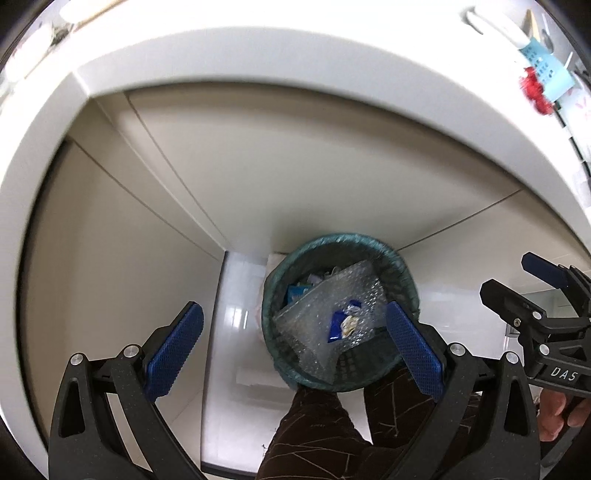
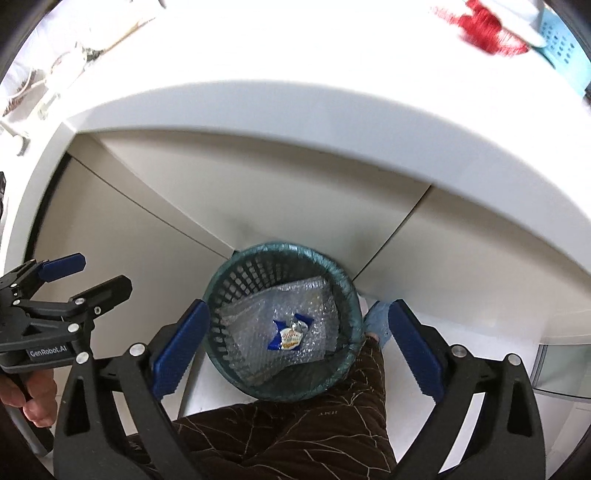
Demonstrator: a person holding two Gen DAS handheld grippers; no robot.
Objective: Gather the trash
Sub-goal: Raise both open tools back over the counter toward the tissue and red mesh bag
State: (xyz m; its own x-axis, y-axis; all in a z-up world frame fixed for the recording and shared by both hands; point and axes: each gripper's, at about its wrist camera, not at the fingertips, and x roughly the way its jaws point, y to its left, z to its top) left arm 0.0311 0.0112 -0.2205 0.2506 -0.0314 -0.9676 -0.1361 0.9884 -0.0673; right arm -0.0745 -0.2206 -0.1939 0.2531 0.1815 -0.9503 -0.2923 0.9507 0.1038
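A round dark-green mesh trash bin (image 1: 332, 237) (image 2: 280, 246) with a green liner stands on the floor under the white desk. Inside lie a sheet of bubble wrap (image 1: 314, 321) (image 2: 255, 306) and, on top of it, a blue and white snack wrapper (image 1: 341, 325) (image 2: 290, 334). My left gripper (image 1: 295, 349) hangs open above the bin's left side with nothing between its blue pads. My right gripper (image 2: 297, 343) is held wide open right over the bin, also with nothing in it. Each gripper shows in the other's view, the right gripper (image 1: 511, 275) and the left gripper (image 2: 105, 275).
The white desk's front edge (image 1: 295, 74) (image 2: 295, 107) arches over the bin. A red object (image 2: 487, 33) and a light-blue basket (image 1: 546, 70) lie on the desk top. The person's brown-trousered legs (image 2: 295, 435) and a light-blue slipper (image 2: 376, 317) stand against the bin on white floor tiles.
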